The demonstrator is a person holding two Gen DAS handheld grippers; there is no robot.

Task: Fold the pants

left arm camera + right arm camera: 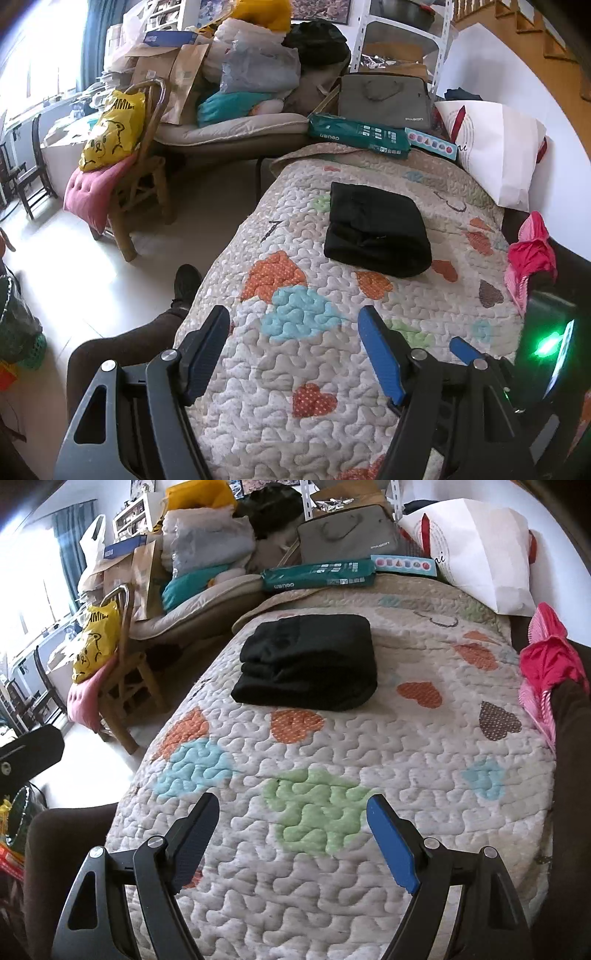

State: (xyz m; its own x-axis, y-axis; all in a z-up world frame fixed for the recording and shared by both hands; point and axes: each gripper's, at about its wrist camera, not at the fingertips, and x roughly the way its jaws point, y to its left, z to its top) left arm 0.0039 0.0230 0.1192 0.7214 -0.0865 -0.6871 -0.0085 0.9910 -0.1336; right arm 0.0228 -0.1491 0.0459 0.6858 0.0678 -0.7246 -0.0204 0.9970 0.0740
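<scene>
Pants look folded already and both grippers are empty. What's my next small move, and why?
Probably keep both back and stop: the black pants lie as a compact folded bundle on the quilt, and the left gripper and right gripper are open, clear of it.

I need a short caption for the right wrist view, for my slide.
Black pants lie folded on the heart-patterned quilt; the open right gripper holds nothing.

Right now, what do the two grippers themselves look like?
Both match: the left gripper and right gripper have black angular linkage arms with triangular cutouts and silver pivot bolts. Their fingers are flat pads, blue with ribbed inner faces. No cables, markings or sleeves show.
</scene>
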